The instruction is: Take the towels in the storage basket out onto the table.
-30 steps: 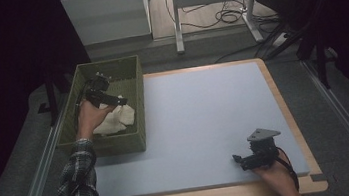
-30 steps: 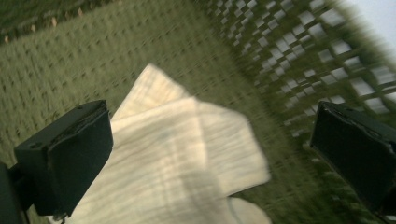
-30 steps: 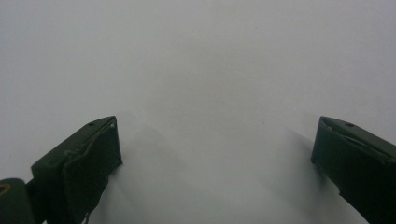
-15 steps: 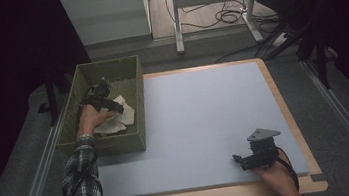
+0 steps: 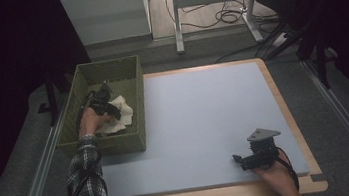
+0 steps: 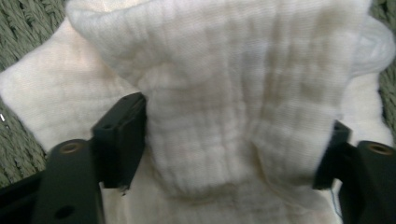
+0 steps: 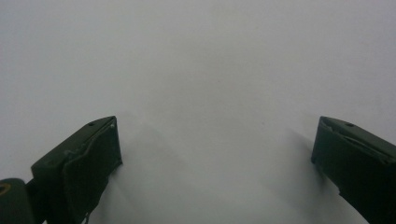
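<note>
I've got my left gripper (image 5: 108, 107) down inside the green woven basket (image 5: 137, 90) at the table's left edge, and its jaws have just been closing around a raised fold of the white muslin cloth (image 6: 233, 93). In the left gripper view both pads are already touching the bunched fabric, one on each side, so I call this a grasp on the cloth, though there may be more squeeze to come. The cloth lies crumpled toward the basket's right wall, near its front half, and pinching a ridge makes sense to me: a flat layer on wicker gives nothing to bite. The basket walls stand high around my hand, so the only free way out is straight up before I swing right over the rim. Beyond that, the blue-grey table mat (image 5: 205, 114) is bare and wide, plenty of room to lay the cloth out. My right gripper (image 5: 243, 160) rests near the mat's front right corner, jaws spread wide with nothing between them, well apart from the basket.
</note>
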Demonstrator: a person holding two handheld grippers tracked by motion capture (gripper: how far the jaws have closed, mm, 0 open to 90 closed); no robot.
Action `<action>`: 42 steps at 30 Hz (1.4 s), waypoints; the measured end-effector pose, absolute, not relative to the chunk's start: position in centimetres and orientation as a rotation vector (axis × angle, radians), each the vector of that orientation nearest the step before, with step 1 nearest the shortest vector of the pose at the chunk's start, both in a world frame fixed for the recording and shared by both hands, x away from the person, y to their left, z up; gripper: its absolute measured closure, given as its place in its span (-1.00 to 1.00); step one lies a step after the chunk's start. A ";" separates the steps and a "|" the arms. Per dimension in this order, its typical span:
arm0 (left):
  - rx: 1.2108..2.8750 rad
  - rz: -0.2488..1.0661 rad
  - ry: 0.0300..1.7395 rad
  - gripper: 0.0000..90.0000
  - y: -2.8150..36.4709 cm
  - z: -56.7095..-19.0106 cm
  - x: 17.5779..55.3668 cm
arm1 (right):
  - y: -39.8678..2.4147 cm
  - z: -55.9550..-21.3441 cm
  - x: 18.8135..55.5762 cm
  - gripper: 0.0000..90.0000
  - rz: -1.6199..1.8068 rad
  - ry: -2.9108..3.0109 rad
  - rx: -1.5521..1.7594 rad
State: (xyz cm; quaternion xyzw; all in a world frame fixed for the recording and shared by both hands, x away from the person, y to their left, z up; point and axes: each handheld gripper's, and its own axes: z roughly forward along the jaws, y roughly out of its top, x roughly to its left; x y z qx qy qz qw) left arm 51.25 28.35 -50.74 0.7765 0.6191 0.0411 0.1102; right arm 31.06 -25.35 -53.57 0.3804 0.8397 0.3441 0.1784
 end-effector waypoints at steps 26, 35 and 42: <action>2.139 0.215 1.656 0.71 31.2 -42.6 47.0 | -25.3 -53.6 31.1 -0.97 0.972 2.375 1.076; 2.177 0.277 1.525 0.70 29.5 -38.9 45.4 | -25.3 -53.6 31.1 -0.97 0.971 2.375 1.076; 2.213 0.303 1.432 0.67 27.9 -37.0 44.2 | -25.4 -53.6 31.1 -0.97 0.971 2.376 1.074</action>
